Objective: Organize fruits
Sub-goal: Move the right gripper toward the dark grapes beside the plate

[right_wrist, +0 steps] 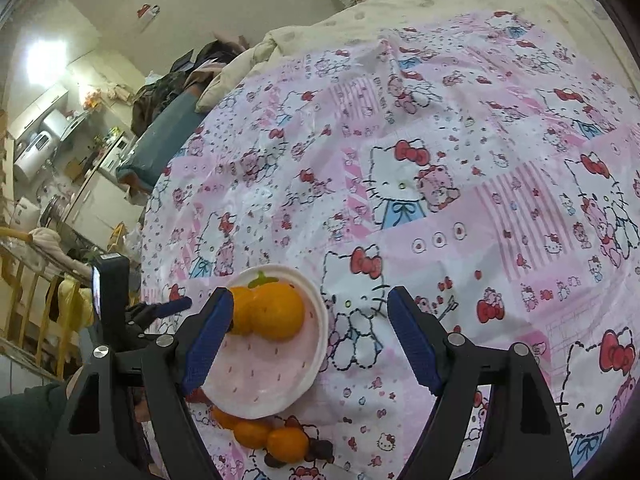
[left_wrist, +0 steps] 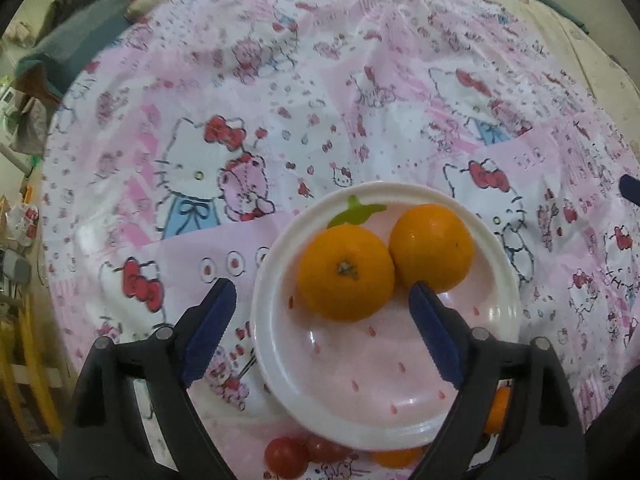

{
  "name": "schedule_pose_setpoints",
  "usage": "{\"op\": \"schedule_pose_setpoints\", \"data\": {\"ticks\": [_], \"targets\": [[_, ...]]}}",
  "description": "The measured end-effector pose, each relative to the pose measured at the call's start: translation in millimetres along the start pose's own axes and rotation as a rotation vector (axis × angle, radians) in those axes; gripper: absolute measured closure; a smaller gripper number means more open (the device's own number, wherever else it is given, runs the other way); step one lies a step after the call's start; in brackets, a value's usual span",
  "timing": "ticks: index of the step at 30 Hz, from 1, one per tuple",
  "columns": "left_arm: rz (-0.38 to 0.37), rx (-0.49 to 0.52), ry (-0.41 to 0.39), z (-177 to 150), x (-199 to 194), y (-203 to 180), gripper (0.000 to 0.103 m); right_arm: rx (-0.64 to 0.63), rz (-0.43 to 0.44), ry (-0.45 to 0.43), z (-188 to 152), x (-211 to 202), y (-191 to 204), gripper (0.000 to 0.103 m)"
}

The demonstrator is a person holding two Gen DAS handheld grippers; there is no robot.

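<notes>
Hovering left tongs (left_wrist: 322,294) wide and empty over pink plate (left_wrist: 496,248), two oranges (left_wrist: 346,272) resting inside. Holding right tongs (right_wrist: 310,304) wide, empty, over cloth (right_wrist: 460,128). Reaching next for loose oranges (right_wrist: 286,444) by near rim, descending straight, closing gently around the middle.

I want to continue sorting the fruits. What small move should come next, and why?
Probably bring the left hand-held gripper, open and empty above the plate, back toward the loose oranges at the plate's near edge: two oranges already lie on it, others still wait.
</notes>
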State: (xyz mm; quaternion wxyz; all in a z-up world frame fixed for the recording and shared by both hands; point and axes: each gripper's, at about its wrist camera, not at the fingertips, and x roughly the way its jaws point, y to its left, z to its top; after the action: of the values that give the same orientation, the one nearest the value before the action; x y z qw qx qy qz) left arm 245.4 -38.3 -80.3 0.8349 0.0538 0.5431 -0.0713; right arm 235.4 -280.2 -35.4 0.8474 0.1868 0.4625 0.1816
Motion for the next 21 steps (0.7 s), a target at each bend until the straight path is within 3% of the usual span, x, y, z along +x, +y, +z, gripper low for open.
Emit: {"op": "schedule_pose_setpoints", "data": {"ticks": [10, 21], "targets": [[0.046, -0.088, -0.135, -21.9, -63.8, 11.1, 0.017, -0.041, -0.040, -0.003, -17.1, -13.2, 13.2, 0.021], [0.046, -0.045, -0.197, -57.0, -106.2, -5.6, 0.017, -0.037, -0.061, 0.021, -57.2, -30.9, 23.5, 0.021]]}}
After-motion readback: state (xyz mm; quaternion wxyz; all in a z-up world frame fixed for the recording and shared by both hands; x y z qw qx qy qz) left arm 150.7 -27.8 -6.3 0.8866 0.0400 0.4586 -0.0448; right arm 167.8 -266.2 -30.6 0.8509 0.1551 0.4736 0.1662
